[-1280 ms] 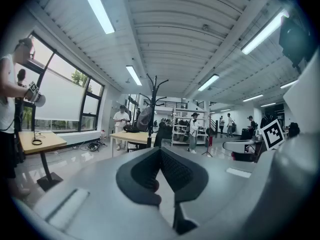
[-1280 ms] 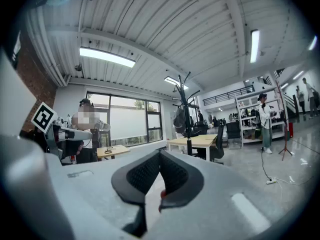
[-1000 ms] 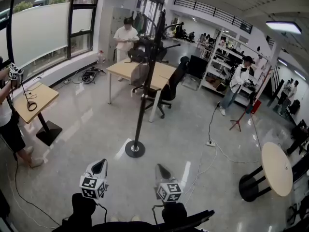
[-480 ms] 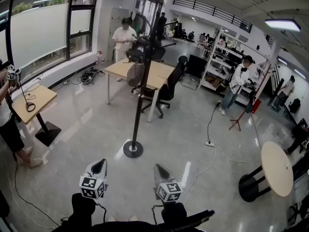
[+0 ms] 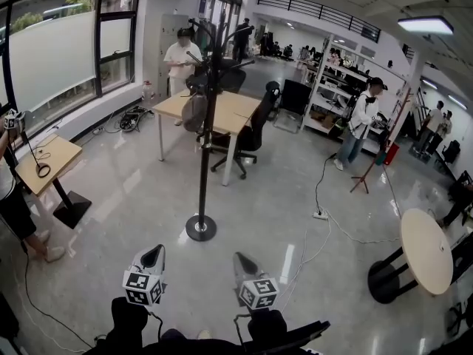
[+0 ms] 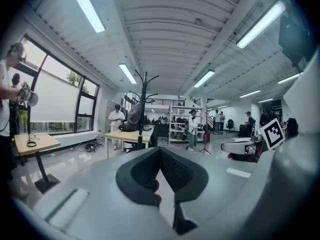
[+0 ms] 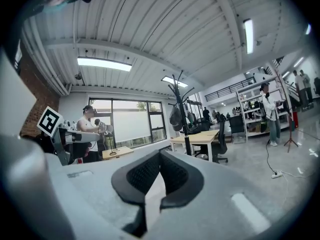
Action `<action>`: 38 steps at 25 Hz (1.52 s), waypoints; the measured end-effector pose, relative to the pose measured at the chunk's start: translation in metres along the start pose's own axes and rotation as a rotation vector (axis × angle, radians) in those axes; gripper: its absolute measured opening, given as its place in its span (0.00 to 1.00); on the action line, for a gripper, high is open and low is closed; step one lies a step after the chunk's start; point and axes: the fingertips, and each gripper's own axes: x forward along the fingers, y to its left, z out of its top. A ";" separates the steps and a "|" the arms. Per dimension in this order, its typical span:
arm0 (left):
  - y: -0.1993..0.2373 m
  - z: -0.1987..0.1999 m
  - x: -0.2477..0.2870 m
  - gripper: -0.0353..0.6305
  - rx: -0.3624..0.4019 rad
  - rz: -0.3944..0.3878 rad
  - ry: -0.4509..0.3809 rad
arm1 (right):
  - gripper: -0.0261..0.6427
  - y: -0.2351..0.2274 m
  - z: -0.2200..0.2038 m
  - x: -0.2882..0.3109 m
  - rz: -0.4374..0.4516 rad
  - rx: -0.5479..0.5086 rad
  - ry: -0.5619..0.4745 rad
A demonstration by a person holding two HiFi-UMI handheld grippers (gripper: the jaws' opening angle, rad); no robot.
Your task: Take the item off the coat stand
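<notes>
Out on the open floor ahead of both grippers, the coat stand (image 5: 205, 146) rises on its round base (image 5: 200, 228), well apart from either tool. The task's item, a grey bag (image 5: 194, 112), hangs from a hook high on the stand's pole, on the side that faces left in the head view. The left gripper (image 5: 152, 255) and the right gripper (image 5: 243, 260) sit low in the head view, side by side and short of the stand's base. Each gripper's own view shows its jaws closed tip to tip with nothing between them, and the bag shows small and far off beyond the tips. Compared with a second ago, the stand's base sits slightly further left in the head view and its pole reads more upright, with the top now nearer the upper edge. The grippers hold the same spots in the picture, and their jaws are as closed as before. Behind the stand, a wooden desk (image 5: 225, 113) and a black office chair (image 5: 253, 133) have drifted left with it. A person in a white top (image 5: 181, 55) stands beyond the desk, and another in a cap (image 5: 363, 119) stands far to the stand's right.
</notes>
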 end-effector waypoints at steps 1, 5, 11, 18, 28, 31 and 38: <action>-0.003 -0.001 0.001 0.06 0.000 -0.001 0.002 | 0.04 -0.002 -0.001 -0.002 -0.001 0.001 0.001; -0.008 -0.001 0.007 0.06 0.004 -0.009 0.006 | 0.04 -0.010 -0.001 -0.004 -0.010 0.003 -0.001; -0.010 0.001 0.024 0.06 0.024 -0.019 0.013 | 0.04 -0.025 0.003 0.003 -0.036 0.006 -0.001; 0.005 -0.002 0.053 0.06 0.010 -0.035 0.014 | 0.04 -0.036 -0.001 0.030 -0.051 0.002 0.010; 0.049 0.021 0.117 0.06 0.013 -0.047 -0.004 | 0.04 -0.055 0.020 0.105 -0.062 -0.006 -0.020; 0.061 0.026 0.134 0.06 0.011 -0.053 -0.001 | 0.04 -0.059 0.024 0.124 -0.067 -0.006 -0.014; 0.093 0.028 0.165 0.06 -0.003 -0.058 -0.001 | 0.04 -0.064 0.028 0.162 -0.081 -0.023 -0.004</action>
